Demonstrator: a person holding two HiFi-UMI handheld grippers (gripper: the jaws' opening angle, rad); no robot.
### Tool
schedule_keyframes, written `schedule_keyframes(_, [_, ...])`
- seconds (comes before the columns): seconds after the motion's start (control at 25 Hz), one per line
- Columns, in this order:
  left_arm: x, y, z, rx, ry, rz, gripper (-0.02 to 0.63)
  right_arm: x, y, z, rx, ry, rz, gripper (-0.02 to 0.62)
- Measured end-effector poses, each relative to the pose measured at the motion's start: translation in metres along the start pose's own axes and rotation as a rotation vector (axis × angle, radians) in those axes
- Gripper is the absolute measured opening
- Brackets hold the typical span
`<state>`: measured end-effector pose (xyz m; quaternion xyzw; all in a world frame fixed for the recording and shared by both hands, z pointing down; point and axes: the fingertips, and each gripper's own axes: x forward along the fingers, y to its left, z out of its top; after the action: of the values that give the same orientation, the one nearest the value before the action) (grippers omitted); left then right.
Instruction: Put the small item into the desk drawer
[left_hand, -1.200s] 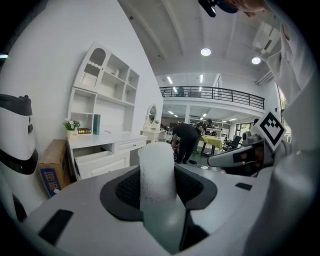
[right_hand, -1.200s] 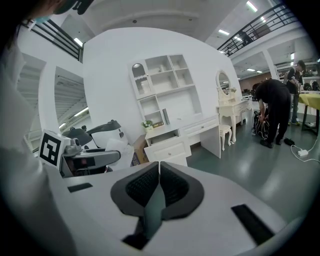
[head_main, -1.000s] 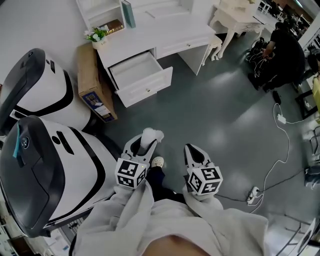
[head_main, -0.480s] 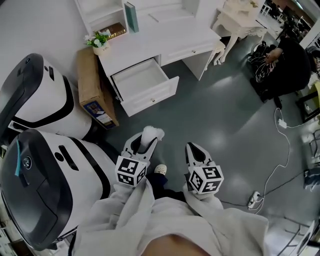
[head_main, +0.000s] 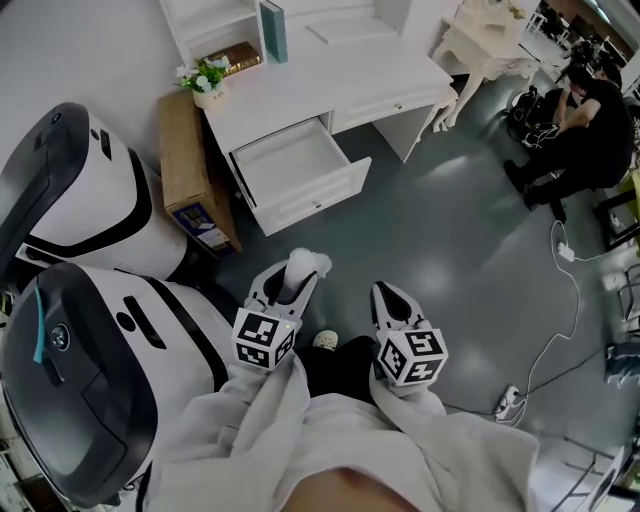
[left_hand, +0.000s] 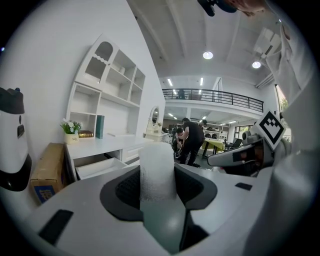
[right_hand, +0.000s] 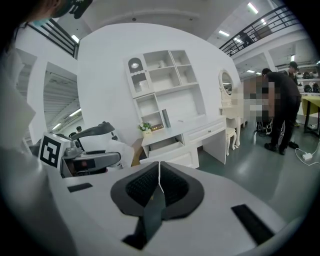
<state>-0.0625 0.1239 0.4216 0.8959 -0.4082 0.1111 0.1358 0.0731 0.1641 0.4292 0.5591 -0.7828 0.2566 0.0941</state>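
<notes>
White gauze roll (head_main: 303, 266) sits clamped in the left gripper (head_main: 291, 288); the right gripper (head_main: 392, 300) is clenched empty. The open drawer (head_main: 312, 196) has drawn nearer, so placing comes soon.

We see a gauze-like woven white roll (left_hand: 158, 172), a smooth white-painted desk (head_main: 340, 85), a matt brown cardboard box (head_main: 183, 155), and a glossy grey floor (head_main: 440, 250).

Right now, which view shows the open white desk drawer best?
Head view: it looks down into the open white desk drawer, showing its whole interior and front panel. The left gripper view catches the drawer only small and side-on. In the right gripper view the drawer is small and distant, its interior mostly hidden.
</notes>
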Motion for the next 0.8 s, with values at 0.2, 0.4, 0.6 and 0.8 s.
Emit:
schedule_keyframes(0.2, [-0.009,0.007,-0.005,-0.013,0.006,0.024,0.189,0.005,0.008,0.002,-0.015,0.006,0.019,0.034])
schedule_keyframes(0.4, [-0.010,0.013,-0.014,-0.026,0.014,0.046,0.189,0.016,0.006,-0.006,-0.008,0.024,0.035,0.034])
schedule_keyframes(0.6, [-0.004,0.024,-0.015,-0.033,0.025,0.070,0.189,0.034,0.007,-0.003,-0.012,0.043,0.068,0.034])
schedule_keyframes(0.8, [0.011,0.041,-0.010,-0.035,0.030,0.092,0.190,0.058,0.004,0.008,-0.023,0.047,0.099,0.034])
